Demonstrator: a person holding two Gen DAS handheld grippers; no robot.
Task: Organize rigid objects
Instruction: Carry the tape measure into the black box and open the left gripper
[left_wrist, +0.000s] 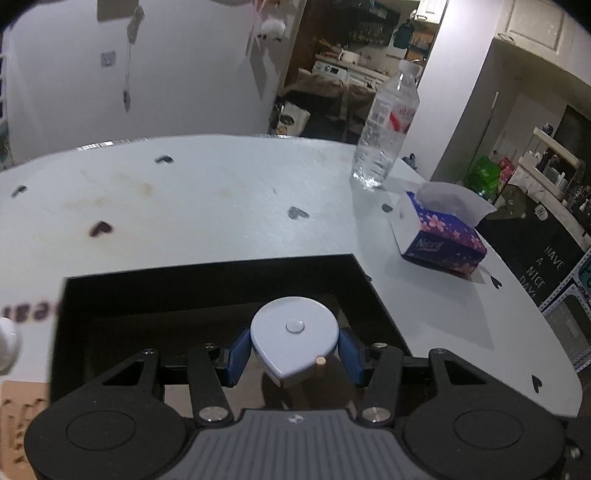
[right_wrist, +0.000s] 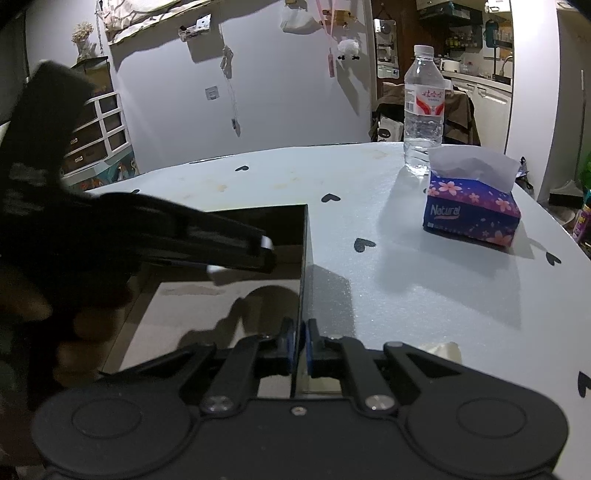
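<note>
i am reading "natural" in white on the purple tissue box (right_wrist: 472, 212), which is printed with pink blossoms and is pushing a white tissue out of its top. behind it, a clear water bottle (right_wrist: 423, 110) is wearing a red and white label whose characters i cannot make out. a dark board off the table's right edge is showing "have a nice day". both items are standing on the pale table (left_wrist: 207, 206) dotted with dark hearts.

my left gripper (left_wrist: 294, 349) is clamping a pale blue teardrop-shaped tape measure (left_wrist: 294, 334) between its blue pads, with 1 round button on top, and is holding it over the open black box (left_wrist: 207, 288). the box's tan floor, as far as it is showing, is lying bare.

my right gripper (right_wrist: 300, 347) is pinching the thin right wall of that black box, jaws nearly together on it. in the right wrist view, the left gripper is blurred above the box interior.
</note>
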